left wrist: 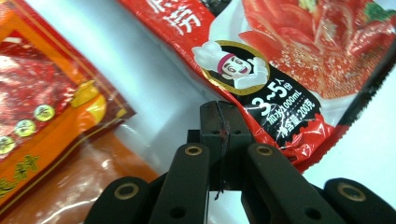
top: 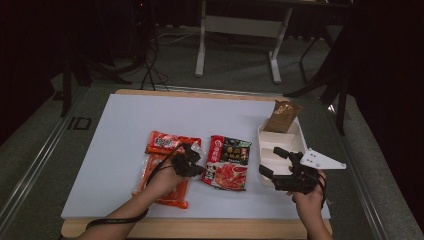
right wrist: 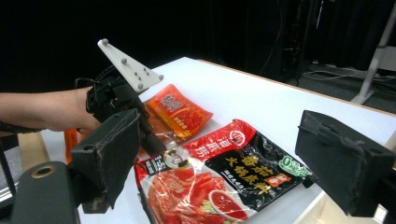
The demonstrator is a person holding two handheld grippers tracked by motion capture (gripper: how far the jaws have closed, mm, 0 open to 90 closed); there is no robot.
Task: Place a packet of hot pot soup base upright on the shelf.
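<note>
A red and black hotpot-base packet (top: 229, 162) (left wrist: 289, 70) (right wrist: 219, 182) lies flat in the middle of the white board (top: 150, 115). My left gripper (top: 199, 167) (left wrist: 219, 119) is shut, and its tips sit at that packet's left edge; I see nothing held between them. It lies over an orange-red packet (top: 167, 144) (left wrist: 37, 121) (right wrist: 180, 109). My right gripper (top: 272, 162) (right wrist: 229, 163) is wide open and holds nothing. It hovers by the front left corner of a white compartment tray (top: 298, 137) and points left toward the red and black packet.
A brown packet (top: 282, 116) leans in the tray's far end. A long orange packet (top: 175, 197) lies under the left hand. The board rests on a wooden table (top: 200, 227). White desk legs (top: 201, 45) stand on the floor beyond.
</note>
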